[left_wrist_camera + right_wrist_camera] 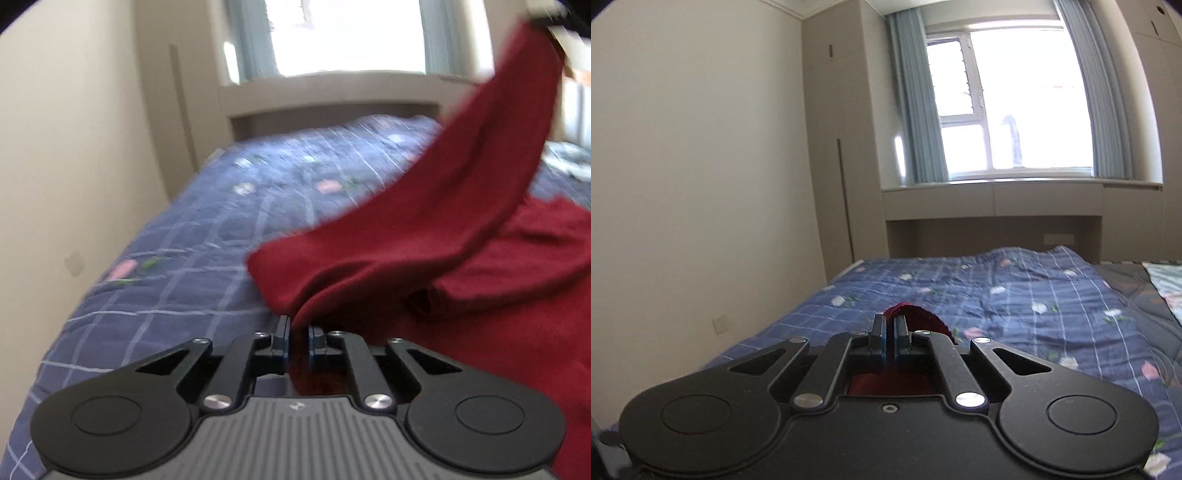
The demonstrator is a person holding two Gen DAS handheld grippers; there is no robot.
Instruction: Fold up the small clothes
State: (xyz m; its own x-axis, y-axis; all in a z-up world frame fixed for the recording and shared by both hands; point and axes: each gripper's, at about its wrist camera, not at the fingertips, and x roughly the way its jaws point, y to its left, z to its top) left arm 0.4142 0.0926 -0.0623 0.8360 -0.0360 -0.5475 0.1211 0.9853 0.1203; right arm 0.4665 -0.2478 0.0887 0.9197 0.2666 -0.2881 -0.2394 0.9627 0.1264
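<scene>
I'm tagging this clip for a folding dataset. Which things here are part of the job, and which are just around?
In the job:
red garment
left gripper, shut on it
right gripper, shut on it
blue checked quilt, the work surface

Just around:
pale floral cloth at the bed's right edge
window
curtains
wall socket

A bed (1015, 295) is covered by a blue checked quilt (207, 236) printed with small flowers. A red garment (517, 314) is partly spread on it, and a pale floral cloth (1167, 291) is laid at its right edge.
</scene>
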